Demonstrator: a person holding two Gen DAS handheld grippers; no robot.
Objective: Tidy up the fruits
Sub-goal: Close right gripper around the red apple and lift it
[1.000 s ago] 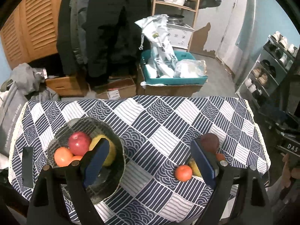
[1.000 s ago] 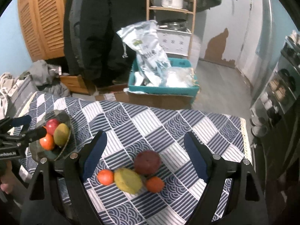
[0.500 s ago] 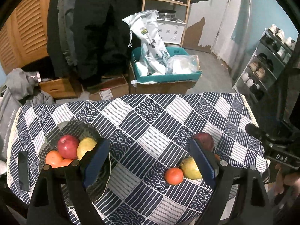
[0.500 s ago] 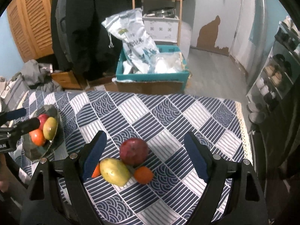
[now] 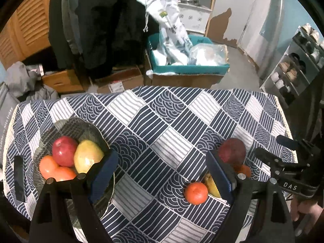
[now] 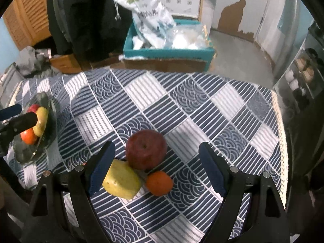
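Hovering over a desk (image 6: 222,93) draped in a navy-and-white patchwork-patterned cloth, both grippers point steeply down with their blue-padded fingers spread wide and nothing between the pads.

In the right wrist view, the right gripper (image 6: 157,162) frames a loose cluster of fruit lying on the cloth. A dark red round apple (image 6: 146,148) sits at the centre of the gap. Touching it at about 7 o'clock is a yellow-green oblong mango (image 6: 121,179), which lies just beside the left finger (image 6: 101,169). A small round orange tangerine (image 6: 159,182) rests at 5 o'clock from the apple, close against both fruits. The right finger stands apart from all three.

At 9 o'clock in that view, near the desk's edge, a dark ribbed glass bowl (image 6: 47,133) holds more fruit, partly hidden by the left gripper's fingertips.

In the left wrist view, the left gripper (image 5: 162,174) hangs over bare cloth. The bowl (image 5: 81,125) lies at 9 o'clock, under the left finger (image 5: 103,174), and carries a bright red apple (image 5: 64,150), a yellow mango (image 5: 87,159) and two orange tangerines (image 5: 53,170) packed together. At 3 o'clock, another orange tangerine (image 5: 196,192) lies at the cluster's near side. A hand (image 5: 305,214) grips the right tool at the frame's right edge.
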